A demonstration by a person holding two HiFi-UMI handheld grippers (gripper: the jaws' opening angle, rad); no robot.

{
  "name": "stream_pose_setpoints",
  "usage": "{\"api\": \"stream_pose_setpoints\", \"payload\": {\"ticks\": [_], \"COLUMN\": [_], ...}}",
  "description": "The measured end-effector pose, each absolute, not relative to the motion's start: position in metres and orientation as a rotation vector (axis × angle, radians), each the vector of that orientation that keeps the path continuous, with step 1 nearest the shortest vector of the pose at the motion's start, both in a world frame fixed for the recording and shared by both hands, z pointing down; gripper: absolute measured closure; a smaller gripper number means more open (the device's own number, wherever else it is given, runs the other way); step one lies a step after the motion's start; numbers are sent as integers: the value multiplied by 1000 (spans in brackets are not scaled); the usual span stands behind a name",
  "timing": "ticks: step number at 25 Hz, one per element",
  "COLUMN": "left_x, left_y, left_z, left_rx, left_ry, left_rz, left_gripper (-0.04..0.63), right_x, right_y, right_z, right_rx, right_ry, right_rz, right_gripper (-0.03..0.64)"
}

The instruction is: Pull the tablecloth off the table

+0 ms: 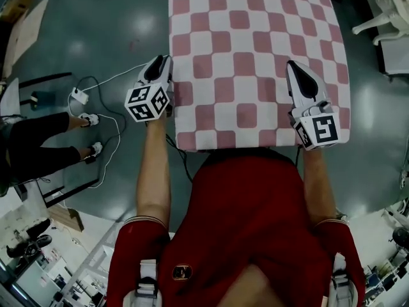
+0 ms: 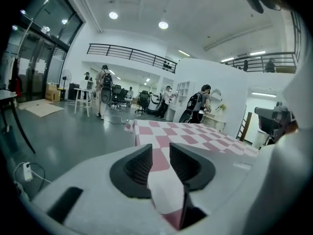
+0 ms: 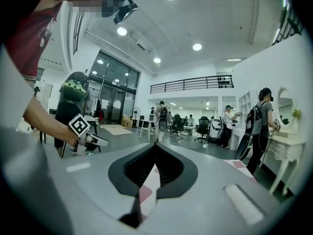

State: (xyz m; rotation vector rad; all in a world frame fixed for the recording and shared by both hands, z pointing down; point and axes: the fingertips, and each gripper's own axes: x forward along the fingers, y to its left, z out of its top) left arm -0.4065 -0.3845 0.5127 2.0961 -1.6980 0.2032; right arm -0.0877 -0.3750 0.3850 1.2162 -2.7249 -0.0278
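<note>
Floor [image 1: 96, 31] of dark, glossy grey fills the head view round the table, with ceiling lights mirrored in it.

Over the table lies the tablecloth [image 1: 255, 62], a checkerboard of dusty pink and white squares. It covers the whole top, so none of the table shows. Its near hem hangs just in front of the person's red shirt [image 1: 246, 216]. Its edges sag a little and its corners are soft and rounded. In the left gripper view the tablecloth [image 2: 195, 133] runs flat away from the camera, with the left side drooping over the table's edge.

The left gripper [image 1: 161, 62] sits at the cloth's left edge, near the near corner. In its own view the left gripper [image 2: 160, 148] has its jaws standing apart. A folded strip of the cloth runs up between them and lies loose in the gap, not pinched.

The right gripper [image 1: 295, 66] rests on the cloth close to its right edge, level with the left one. In its own view the right gripper [image 3: 155, 148] has its jaw tips together, clamped on a thin fold of the tablecloth [image 3: 149, 190] that hangs below them.

Each gripper has a black-and-white marker cube, the left [image 1: 148, 102] and the right [image 1: 317, 130].

A white power strip [image 1: 79, 96] with its cable lies on the floor to the left.
</note>
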Motion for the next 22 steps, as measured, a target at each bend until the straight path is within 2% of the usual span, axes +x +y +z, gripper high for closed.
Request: {"api": "stream_pose_setpoints", "payload": {"ticks": [8,13,18,22], "left_x": [-420,-421,-416,-414], "left_y": [-399,-404,-403,-400], "left_z": [569,593,607,614], "left_rx": [1970,1903,1864,1849], "left_ry": [-1565,-1486,-1416,-1393], "left_rz": [229,234,220,206], "left_gripper": [394,379,385,474], "right_x": [-90,-82,-76,-74], "right_y": [-367,-361,-358,-357], "right_z": [396,401,403,404], "right_rx": [1240,1272,1304,1321], "right_ry": [-2638,-2600,-2582,-2574], "right_rz": [-48,-41,-33,-21], "right_gripper": [603,603,603,603]}}
